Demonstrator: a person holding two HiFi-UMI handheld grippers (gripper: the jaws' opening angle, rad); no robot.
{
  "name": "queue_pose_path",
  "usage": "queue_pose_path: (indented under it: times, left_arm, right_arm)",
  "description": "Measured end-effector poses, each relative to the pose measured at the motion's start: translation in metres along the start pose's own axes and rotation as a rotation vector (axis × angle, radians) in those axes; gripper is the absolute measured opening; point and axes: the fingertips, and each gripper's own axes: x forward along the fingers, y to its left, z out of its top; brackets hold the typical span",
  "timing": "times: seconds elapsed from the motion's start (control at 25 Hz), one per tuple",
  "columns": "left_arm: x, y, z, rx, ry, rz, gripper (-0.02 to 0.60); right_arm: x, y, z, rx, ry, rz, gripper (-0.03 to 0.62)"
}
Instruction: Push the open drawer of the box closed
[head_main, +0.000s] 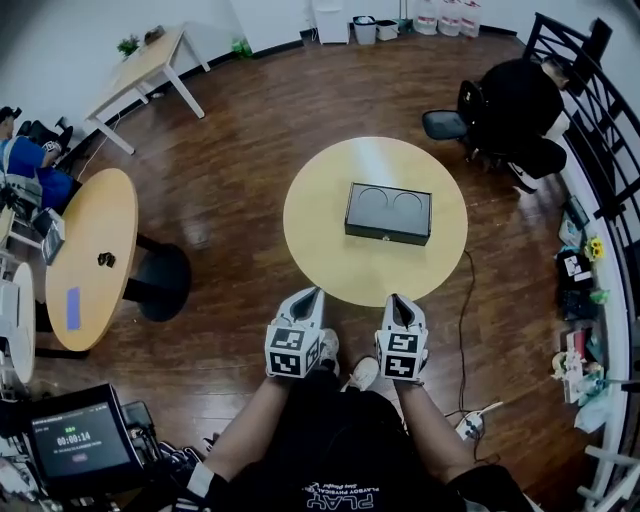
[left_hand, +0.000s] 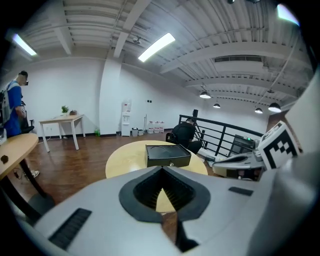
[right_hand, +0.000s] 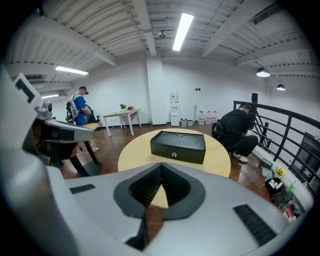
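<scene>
A black box (head_main: 388, 213) with two round recesses in its lid lies on the round yellow table (head_main: 330, 250). Its front face carries a small knob (right_hand: 174, 154) and is turned toward me; the drawer front looks flush with the box. Both grippers hang side by side in front of the table's near edge, well short of the box. The left gripper (head_main: 312, 292) is shut with nothing in it, and so is the right gripper (head_main: 396, 298). In the left gripper view the box (left_hand: 167, 155) stands beyond the shut jaws (left_hand: 161, 169). The right gripper view shows the same past its shut jaws (right_hand: 161, 164).
A second round table (head_main: 90, 250) stands to the left with small items on it. A person in black (head_main: 515, 100) sits by the railing at back right. A cable (head_main: 462, 330) runs over the wooden floor at right. A monitor (head_main: 80, 445) is at lower left.
</scene>
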Motion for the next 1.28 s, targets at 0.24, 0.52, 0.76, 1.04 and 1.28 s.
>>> queue_pose_path:
  times: [0.24, 0.52, 0.76, 1.04, 1.28]
  left_arm:
    - [-0.024, -0.010, -0.021, 0.007, 0.028, -0.008, -0.005]
    - [-0.041, -0.014, -0.029, -0.008, 0.016, -0.022, -0.003]
    - [-0.070, -0.010, -0.042, 0.000, 0.024, -0.053, -0.005]
    - [-0.085, -0.006, -0.055, 0.010, 0.001, -0.091, -0.005]
    - [-0.123, -0.011, -0.080, 0.059, -0.010, -0.134, -0.005]
  right_arm:
    - [-0.014, 0.011, -0.016, -0.017, 0.003, -0.006, 0.006]
    - [-0.029, 0.021, -0.030, -0.036, -0.005, -0.026, 0.006]
    - [-0.050, 0.052, -0.027, -0.055, -0.019, -0.039, 0.006]
    - [-0.078, 0.069, -0.020, -0.075, -0.103, -0.094, 0.006]
    - [-0.113, 0.099, -0.041, -0.072, -0.114, -0.130, 0.006]
